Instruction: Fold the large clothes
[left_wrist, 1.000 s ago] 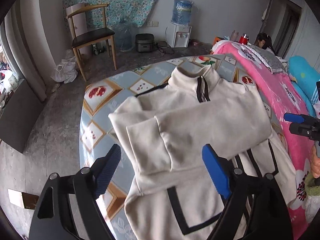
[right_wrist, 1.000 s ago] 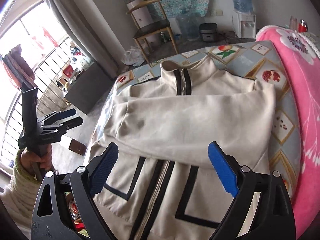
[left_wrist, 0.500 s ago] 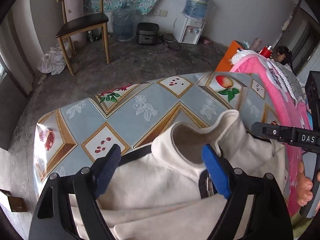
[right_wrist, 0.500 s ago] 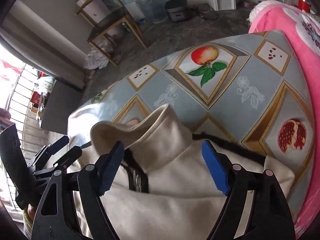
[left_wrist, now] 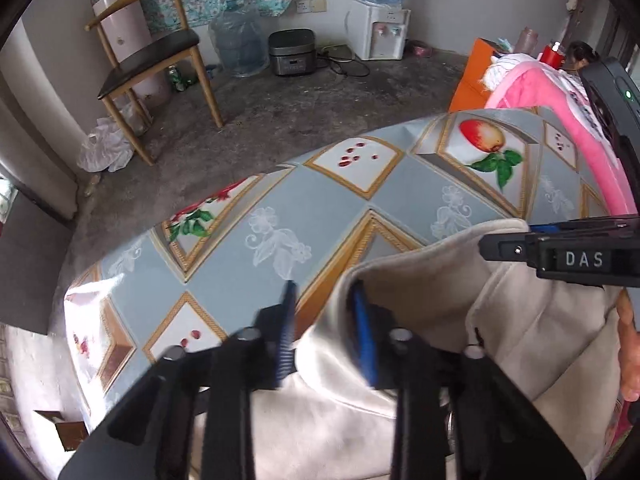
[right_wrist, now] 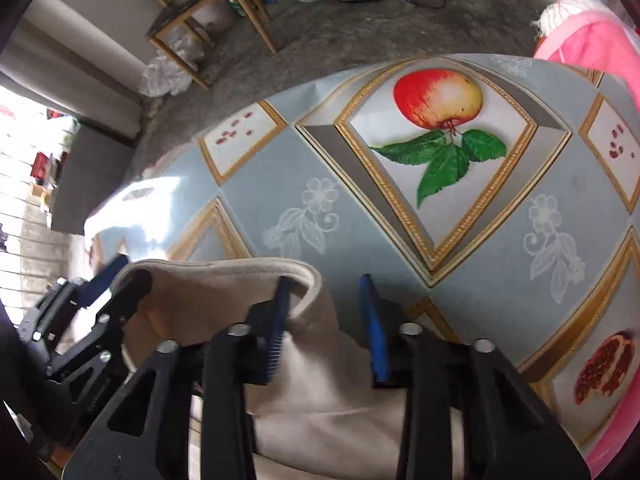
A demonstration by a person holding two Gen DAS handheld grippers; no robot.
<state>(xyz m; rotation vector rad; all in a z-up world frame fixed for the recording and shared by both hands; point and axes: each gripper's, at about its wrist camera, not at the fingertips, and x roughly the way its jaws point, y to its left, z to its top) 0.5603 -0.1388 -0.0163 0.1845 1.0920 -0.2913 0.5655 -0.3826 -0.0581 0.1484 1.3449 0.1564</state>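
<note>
A: Start at the tools. How are the jaws standing?

B: The left gripper (left_wrist: 322, 304) has just been closing, and its blue pads are pinching one side of the collar of the cream fabric jacket with a stand-up collar (left_wrist: 432, 312). The right gripper (right_wrist: 324, 300) has just been closing too, and is clamping the other side of the same collar.

A: Where is the jacket lying, and which way is it pointing?

B: It is lying on the grey-blue oilcloth table with gold-framed fruit panels (right_wrist: 352, 240). The collar is facing 12 o'clock, toward the far table edge. The body is running back to 6 o'clock under the tools, so the long axis is going 12 to 6. The collar opening is stretching from 9 to 3 between the two grippers.

A: What is each camera adding?

B: The left wrist view is catching the right gripper coming in at 3 o'clock, with fingers of the right hand (left_wrist: 630, 360) behind it. At 12 it is showing a white water dispenser (left_wrist: 380, 32), and at 10 a wooden chair with a black seat (left_wrist: 152, 60). The right wrist view is showing the left gripper at 9 o'clock beside the collar, a printed pomegranate at 4, and a pink blanket (right_wrist: 592, 40) at 2.
</note>
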